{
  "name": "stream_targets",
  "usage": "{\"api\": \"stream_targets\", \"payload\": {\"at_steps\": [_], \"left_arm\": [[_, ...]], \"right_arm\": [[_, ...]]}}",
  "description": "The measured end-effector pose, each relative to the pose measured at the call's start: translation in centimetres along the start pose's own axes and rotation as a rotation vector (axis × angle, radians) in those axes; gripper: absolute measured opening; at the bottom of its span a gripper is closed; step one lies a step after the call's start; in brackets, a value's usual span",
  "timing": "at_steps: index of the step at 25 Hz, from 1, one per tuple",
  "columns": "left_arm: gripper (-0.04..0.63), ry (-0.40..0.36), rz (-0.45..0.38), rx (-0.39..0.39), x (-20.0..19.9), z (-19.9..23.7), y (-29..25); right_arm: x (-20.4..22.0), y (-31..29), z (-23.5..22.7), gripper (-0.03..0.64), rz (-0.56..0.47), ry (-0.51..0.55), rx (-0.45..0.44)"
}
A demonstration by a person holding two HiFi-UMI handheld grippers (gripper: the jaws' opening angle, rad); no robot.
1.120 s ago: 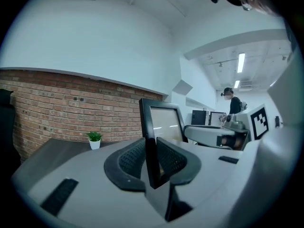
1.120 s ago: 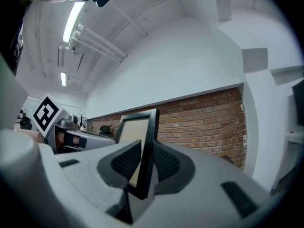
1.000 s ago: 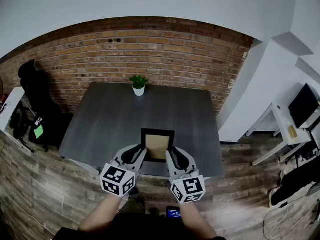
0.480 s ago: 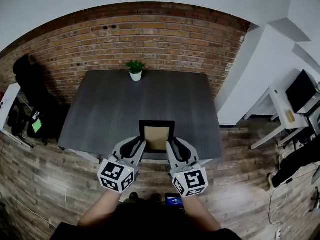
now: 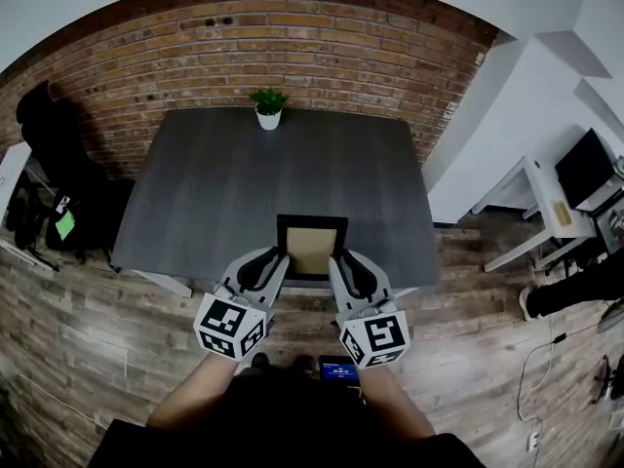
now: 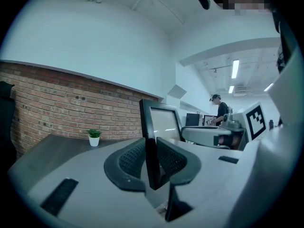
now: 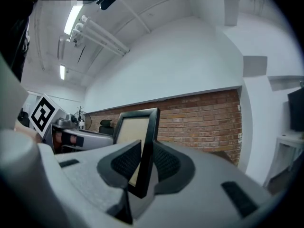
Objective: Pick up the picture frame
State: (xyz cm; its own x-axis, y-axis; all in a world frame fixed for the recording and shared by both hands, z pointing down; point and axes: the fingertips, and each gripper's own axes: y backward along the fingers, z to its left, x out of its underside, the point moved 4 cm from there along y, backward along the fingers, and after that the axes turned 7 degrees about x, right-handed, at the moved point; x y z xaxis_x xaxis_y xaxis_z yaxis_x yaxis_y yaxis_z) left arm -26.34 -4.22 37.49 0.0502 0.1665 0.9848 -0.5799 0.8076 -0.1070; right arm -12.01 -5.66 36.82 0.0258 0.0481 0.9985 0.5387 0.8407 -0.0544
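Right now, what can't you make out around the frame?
1. Lower corners of the picture frame, head view: covered by the left tongs and right tongs; whether it rests on the table is unclear.
2. Small screen on the floor, head view: too small to read.

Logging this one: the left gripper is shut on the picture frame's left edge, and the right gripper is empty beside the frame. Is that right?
Not quite. The right gripper is not empty: the right gripper view shows its jaws shut on the right edge of the picture frame. The rest stands: the left gripper is shut on the frame's left edge.
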Motion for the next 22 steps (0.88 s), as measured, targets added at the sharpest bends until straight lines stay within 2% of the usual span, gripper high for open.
{"api": "stream_targets", "payload": {"at_steps": [22], "left_arm": [[0.063,0.03,-0.026,0.034,0.35,0.44,0.05]], "right_arm": [[0.67,0.01,0.14,0.071,0.007,-0.008,0.039]]}}
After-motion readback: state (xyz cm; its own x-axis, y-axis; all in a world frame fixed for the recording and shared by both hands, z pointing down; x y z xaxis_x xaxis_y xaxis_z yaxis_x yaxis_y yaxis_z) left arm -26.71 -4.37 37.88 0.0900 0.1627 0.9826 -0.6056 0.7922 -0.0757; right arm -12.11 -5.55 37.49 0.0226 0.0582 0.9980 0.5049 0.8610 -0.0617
